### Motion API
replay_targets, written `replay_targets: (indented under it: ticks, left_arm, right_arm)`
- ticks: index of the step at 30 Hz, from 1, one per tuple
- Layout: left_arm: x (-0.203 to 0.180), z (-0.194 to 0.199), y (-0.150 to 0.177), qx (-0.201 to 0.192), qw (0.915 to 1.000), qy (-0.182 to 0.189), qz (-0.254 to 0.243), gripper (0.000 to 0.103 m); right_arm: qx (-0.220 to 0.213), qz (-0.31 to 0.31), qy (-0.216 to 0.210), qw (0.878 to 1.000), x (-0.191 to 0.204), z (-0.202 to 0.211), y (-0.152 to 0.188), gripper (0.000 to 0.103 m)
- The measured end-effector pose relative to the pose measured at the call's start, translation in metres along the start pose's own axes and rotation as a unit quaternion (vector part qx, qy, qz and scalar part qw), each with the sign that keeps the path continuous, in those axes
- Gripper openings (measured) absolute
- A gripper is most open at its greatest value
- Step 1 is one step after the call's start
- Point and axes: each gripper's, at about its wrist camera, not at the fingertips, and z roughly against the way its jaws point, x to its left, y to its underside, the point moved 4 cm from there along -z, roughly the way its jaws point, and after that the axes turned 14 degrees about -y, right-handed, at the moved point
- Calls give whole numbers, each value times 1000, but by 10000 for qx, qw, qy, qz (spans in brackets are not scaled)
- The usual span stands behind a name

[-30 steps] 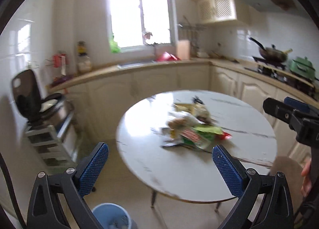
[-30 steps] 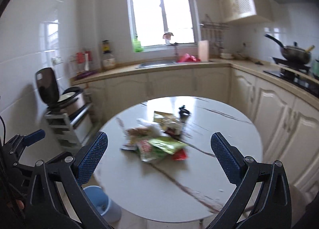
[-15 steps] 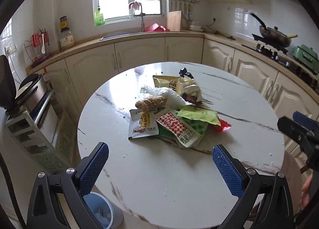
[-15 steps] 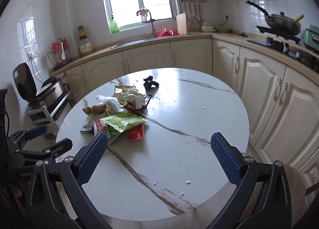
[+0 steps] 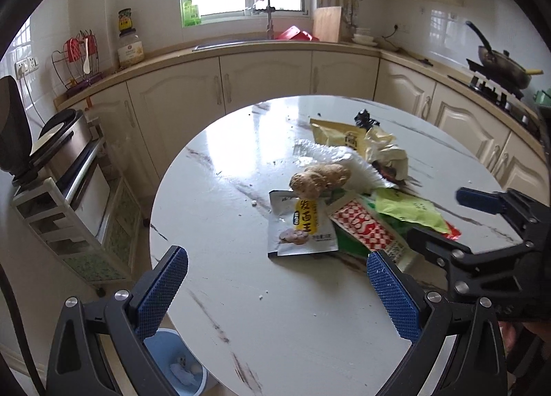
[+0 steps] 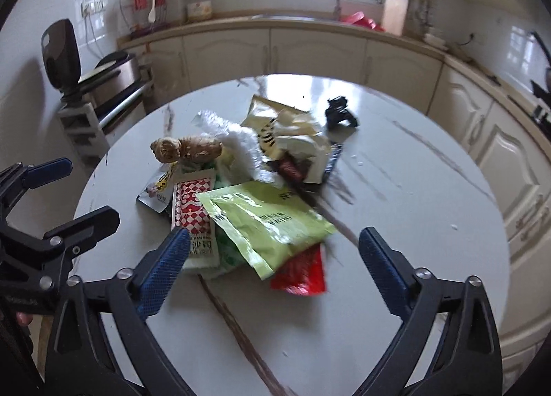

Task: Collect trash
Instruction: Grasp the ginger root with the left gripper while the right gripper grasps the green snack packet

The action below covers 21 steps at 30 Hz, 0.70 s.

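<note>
Left gripper (image 5: 277, 287) jaws apart, empty; only its view shows blue plastic bin (image 5: 179, 365) under round white marble bench (image 5: 224, 210). Right gripper (image 6: 273, 253) jaws just narrowing, nothing between, over lime-green foil wrapper (image 6: 268, 220); red packet (image 6: 303, 273) clearer here.

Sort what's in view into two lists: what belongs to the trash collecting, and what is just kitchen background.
Belongs to the job:
- light green wrapper
- red packet
- red-and-white checked packet
- silver sachet
- ginger root
- yellow bag
- blue bin

Just lying about:
- wok
- cutting board
- jar
- black clip
</note>
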Motion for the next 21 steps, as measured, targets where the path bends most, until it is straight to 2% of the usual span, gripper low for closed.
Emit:
replay_targets:
  ticks: [2,4,6,8,10,13,15,21]
  left_arm:
    - [0,-8,-1,41,10000,40,-19,102]
    - [-1,-14,-2,38,10000,44,-61,102]
    - [-1,-19,-4,41,9999,65,-90,102]
    - [-2,-26,-8,60,9999,74,-93,102]
    - [-3,-32,-11,51,9999,69,-96,102]
    - [-7,-36,-16,24,9998,119,-134,102]
    - [-11,-40,-19,6,9997,121,-200,102]
    - [-23,-58,-30,51,9991,232,-344,102]
  right_arm:
    - [236,-133,-113,9996,-7,-20,-1,73]
    - [232,-277,-219,9991,-15,-25,-1,71]
    - [221,-355,-245,9988,-21,-25,-1,57]
    - [196,-401,-339,9984,-26,-23,0,36]
    - [153,-493,-355,9980,-33,-20,1,22]
    - [-20,-664,-489,9966,-45,-10,2,13]
    - [-210,-702,-397,9965,-51,0,3,12]
    - [-469,-1012,-611,9919,-70,18,8,9]
